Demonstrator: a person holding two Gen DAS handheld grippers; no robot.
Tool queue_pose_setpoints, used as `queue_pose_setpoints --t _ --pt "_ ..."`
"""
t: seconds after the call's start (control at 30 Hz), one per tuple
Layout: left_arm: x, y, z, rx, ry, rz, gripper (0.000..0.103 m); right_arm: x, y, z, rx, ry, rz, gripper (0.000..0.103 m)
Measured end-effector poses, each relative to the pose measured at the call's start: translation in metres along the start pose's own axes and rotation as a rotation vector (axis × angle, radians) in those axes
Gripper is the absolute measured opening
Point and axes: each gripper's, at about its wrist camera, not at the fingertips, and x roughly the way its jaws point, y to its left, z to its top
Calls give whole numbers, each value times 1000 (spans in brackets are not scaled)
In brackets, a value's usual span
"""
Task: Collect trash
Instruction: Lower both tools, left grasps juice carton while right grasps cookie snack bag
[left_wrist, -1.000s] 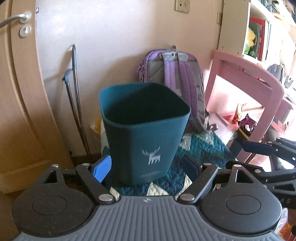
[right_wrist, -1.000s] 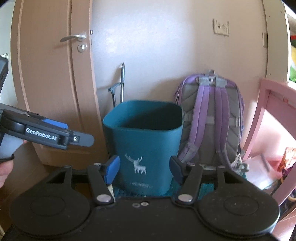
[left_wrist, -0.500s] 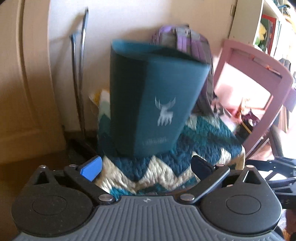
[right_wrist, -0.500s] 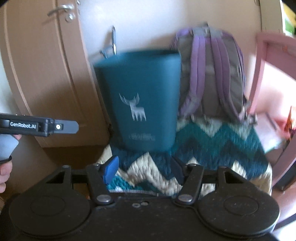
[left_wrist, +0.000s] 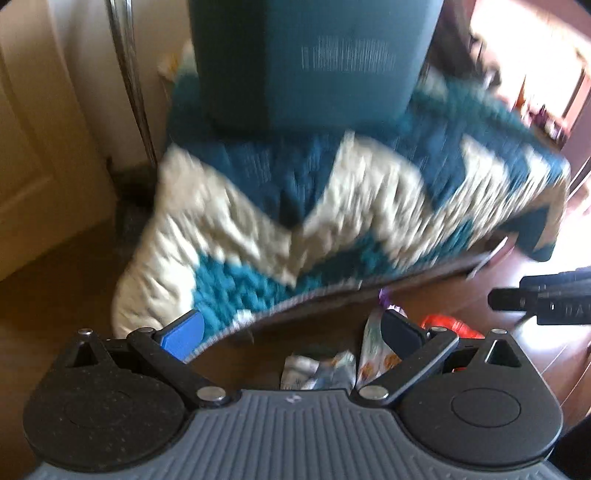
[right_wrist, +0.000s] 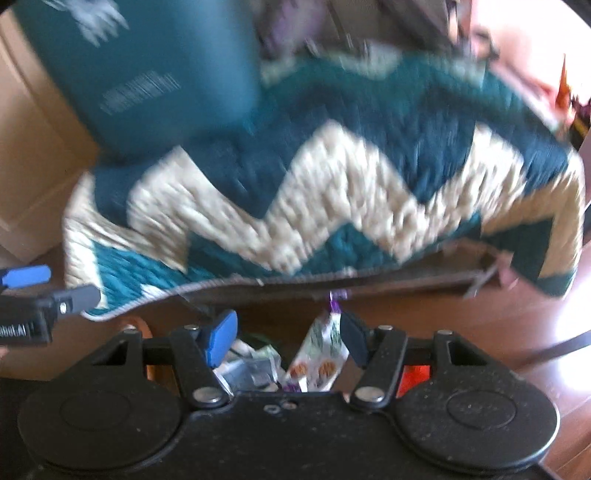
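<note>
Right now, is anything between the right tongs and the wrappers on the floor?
Nothing visible. The right tongs are open, just over the wrappers on the bare floor; the rug edge lies beyond them.

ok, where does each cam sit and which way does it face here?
Left wrist: on the left gripper, angled down at crumpled wrappers on the brown floor; right gripper at the right edge.
Right wrist: on the right gripper, angled down at the wrappers; left gripper at the left edge.
Shared: teal plastic bin, teal-and-cream zigzag quilt, red wrapper.
</note>
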Motion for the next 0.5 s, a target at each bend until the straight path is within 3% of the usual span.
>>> queue_pose_setpoints --t 0.17,0.5 --pt "67 -9 -13 66 98 -6 103 76 -26 -3 95 132 -30 61" --pt "171 -22 -38 157 284 -93 103 191 -67 -27 266 255 -46 61"
